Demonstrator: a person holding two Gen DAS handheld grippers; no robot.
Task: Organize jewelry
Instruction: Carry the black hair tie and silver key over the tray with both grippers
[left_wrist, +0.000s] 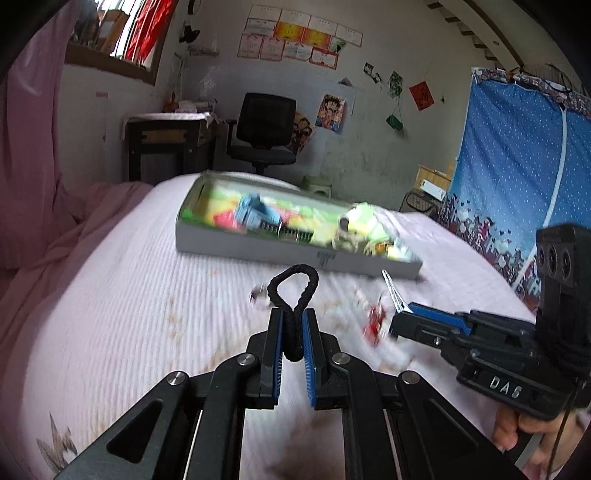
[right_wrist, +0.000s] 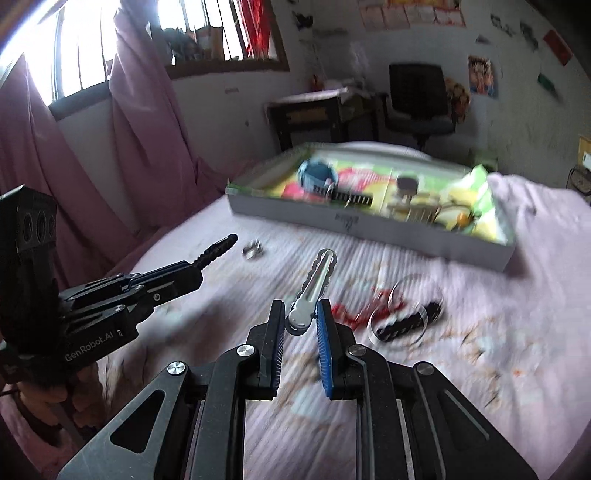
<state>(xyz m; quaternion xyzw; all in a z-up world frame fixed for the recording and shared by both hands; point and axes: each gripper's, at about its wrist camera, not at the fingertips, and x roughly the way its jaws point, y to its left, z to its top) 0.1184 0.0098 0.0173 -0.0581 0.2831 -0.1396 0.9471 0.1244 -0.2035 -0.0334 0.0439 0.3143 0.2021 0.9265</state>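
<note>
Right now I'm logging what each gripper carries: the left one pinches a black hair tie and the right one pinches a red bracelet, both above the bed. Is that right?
Not quite. The right gripper pinches a silver hair clip, not a red bracelet; the right wrist view shows it. The red piece lies on the bedspread. The left gripper does pinch the black hair tie.

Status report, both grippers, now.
Left gripper shut on black hair tie. Right gripper shut on silver hair clip. Tray ahead, path open.
</note>
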